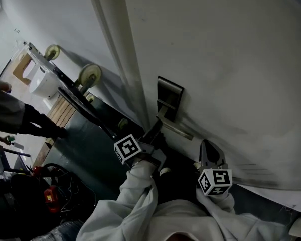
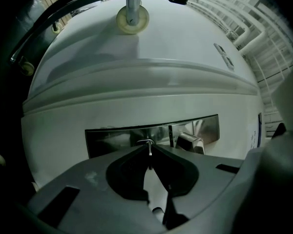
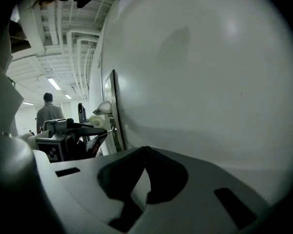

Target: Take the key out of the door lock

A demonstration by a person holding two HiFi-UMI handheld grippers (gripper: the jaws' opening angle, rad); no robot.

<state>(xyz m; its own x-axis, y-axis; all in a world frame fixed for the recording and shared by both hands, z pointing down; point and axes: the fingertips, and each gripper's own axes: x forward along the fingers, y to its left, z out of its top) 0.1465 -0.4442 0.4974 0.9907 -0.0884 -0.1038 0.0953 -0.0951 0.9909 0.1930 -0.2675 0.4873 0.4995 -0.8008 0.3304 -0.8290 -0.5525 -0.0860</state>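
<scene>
Left gripper (image 2: 149, 149) clamps the key (image 2: 147, 143) at its jaw tips, hard by the steel lock plate (image 2: 115, 136), with the door handle (image 2: 190, 143) just right. Right gripper (image 3: 145, 150) has its jaws pressed together and empty, facing the bare white door (image 3: 210, 82).

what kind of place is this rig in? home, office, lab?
Likely a lab or workshop hall, not a home: exposed ceiling pipes and strip lights overhead, and a black frame on caster wheels parked beside the white door.

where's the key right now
In the left gripper view, the key is pinched at the left tool's tips, against the metal lock plate, left of the handle.
</scene>
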